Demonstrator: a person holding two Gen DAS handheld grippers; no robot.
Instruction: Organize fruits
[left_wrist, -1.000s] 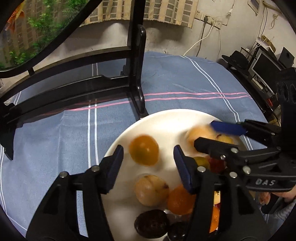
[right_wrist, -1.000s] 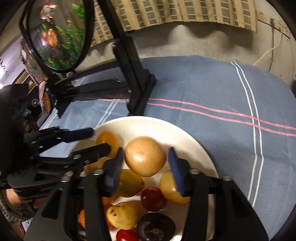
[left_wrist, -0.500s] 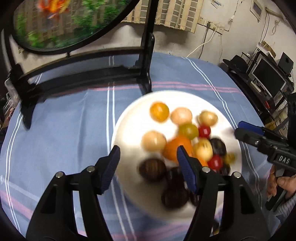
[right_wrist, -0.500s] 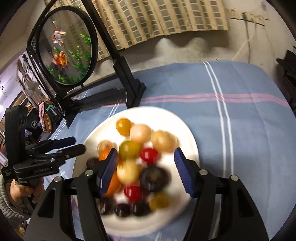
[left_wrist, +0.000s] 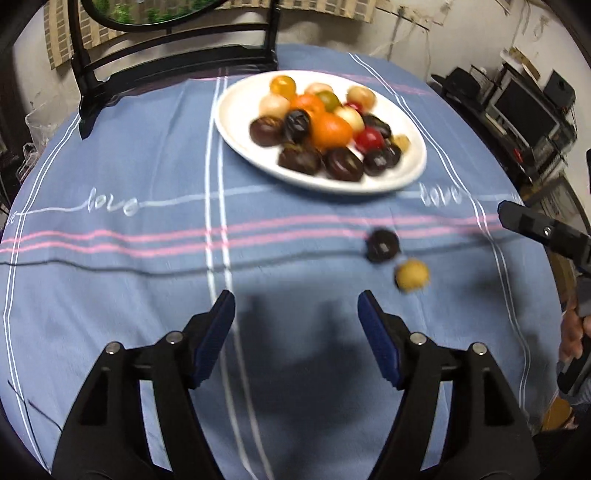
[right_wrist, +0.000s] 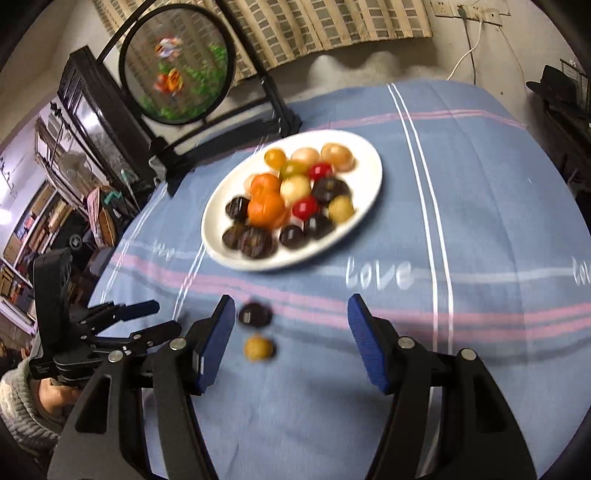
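Fruit (left_wrist: 328, 127) fills a white plate (left_wrist: 236, 122) in the upper middle of my left view: dark round ones at the front, orange ones in the middle, pale, yellow and red ones behind, all a bit blurred. The plate sits on a blue striped tablecloth (left_wrist: 110, 258). Two pieces lie off the plate on the cloth, right of centre: a dark fruit (left_wrist: 383, 245) and, just below it, a small yellow fruit (left_wrist: 412, 275), close together, though I can't tell whether they touch.

My left gripper (left_wrist: 295, 308) fills the bottom of that frame, its jaws opening, with only bare cloth between them. The right gripper (right_wrist: 291, 314) stands about half open in its own view and grips nothing; the dark fruit (right_wrist: 255, 315) and yellow fruit (right_wrist: 259, 347) lie on the cloth just inside its left finger (right_wrist: 216, 339), untouched.

In the upper left of the right view a round framed picture on a black stand (right_wrist: 177, 74) sits behind the plate (right_wrist: 369, 184).
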